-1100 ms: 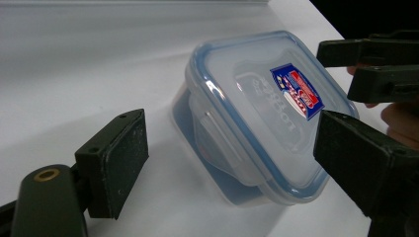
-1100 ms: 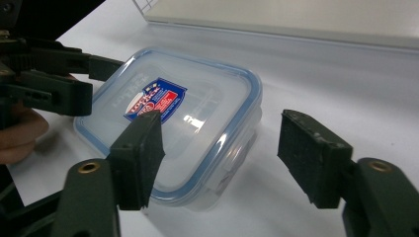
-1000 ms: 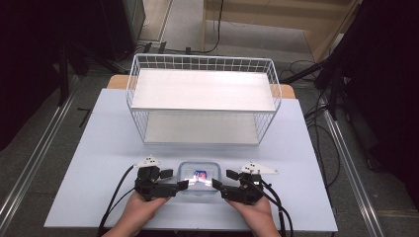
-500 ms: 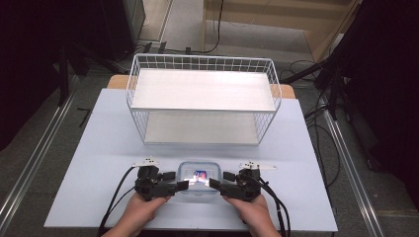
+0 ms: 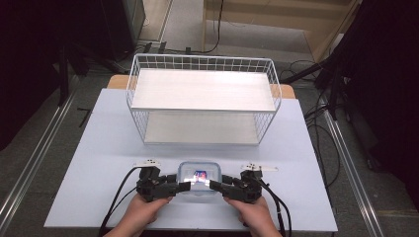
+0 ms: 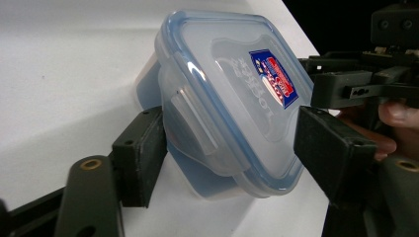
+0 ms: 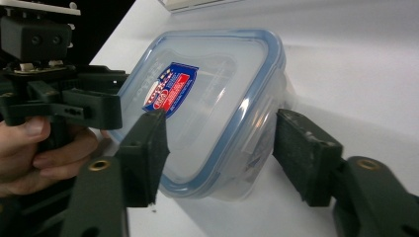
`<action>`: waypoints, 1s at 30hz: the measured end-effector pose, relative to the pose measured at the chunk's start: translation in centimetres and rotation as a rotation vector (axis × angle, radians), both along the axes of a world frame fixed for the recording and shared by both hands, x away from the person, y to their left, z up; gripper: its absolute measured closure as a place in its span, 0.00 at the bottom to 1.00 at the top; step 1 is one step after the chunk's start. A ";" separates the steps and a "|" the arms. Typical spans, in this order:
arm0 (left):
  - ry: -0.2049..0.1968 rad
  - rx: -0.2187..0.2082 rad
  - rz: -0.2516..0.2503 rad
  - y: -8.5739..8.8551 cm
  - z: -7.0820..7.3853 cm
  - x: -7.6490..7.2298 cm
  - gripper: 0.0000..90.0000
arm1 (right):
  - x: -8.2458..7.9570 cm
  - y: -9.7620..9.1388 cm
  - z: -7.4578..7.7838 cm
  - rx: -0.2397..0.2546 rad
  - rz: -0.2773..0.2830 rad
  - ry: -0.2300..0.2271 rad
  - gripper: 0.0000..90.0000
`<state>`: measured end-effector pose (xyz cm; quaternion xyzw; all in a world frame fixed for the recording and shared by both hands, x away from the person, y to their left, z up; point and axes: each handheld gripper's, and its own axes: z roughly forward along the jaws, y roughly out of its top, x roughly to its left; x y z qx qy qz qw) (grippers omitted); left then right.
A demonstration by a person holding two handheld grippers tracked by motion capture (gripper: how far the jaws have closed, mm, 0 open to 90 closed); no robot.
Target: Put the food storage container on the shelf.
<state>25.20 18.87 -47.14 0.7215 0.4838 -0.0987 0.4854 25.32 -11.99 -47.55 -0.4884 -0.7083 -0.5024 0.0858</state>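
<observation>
Closing both half-open grippers, left gripper (image 5: 184,186) and right gripper (image 5: 213,185), evenly on the clear blue-rimmed plastic container (image 5: 198,175) between them; neither pinches it yet, so I'd seat pads below the rim.

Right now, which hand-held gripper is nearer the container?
Left hand-held gripper: closing jaws straddle the container's end, one pad touching. Right hand-held gripper, also closing, straddles the other end, one pad clear.

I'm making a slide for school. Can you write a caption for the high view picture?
Two hand-held grippers, left gripper and right gripper, close in on a lidded plastic box before a white wire shelf.
</observation>
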 end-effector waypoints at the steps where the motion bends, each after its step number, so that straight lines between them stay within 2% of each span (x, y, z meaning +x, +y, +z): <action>1: 0.001 -0.007 0.002 0.1 0.0 0.0 0.35 | -0.1 -0.1 0.0 -0.001 0.001 -0.008 0.48; 5: -0.003 -0.013 0.010 0.3 0.1 -0.2 0.40 | -0.3 -0.2 0.1 0.006 0.006 0.002 0.51; 11: -0.014 0.003 0.001 0.3 0.3 -0.4 0.42 | -0.5 -0.4 0.1 0.012 0.009 -0.002 0.54; 14: -0.014 0.001 -0.001 0.4 0.3 -0.4 0.42 | -0.4 -0.3 0.1 0.010 0.011 -0.001 0.53; 19: -0.016 0.001 -0.004 0.4 0.3 -0.3 0.42 | -0.1 -0.1 -0.2 0.014 0.013 0.015 0.44; 25: -0.037 0.019 -0.015 0.2 0.4 -0.5 0.42 | 0.1 -0.3 -0.1 0.020 -0.002 0.008 0.46; 30: -0.051 0.032 -0.018 0.1 0.6 -0.7 0.42 | 0.1 -0.4 -0.1 0.032 0.007 0.009 0.48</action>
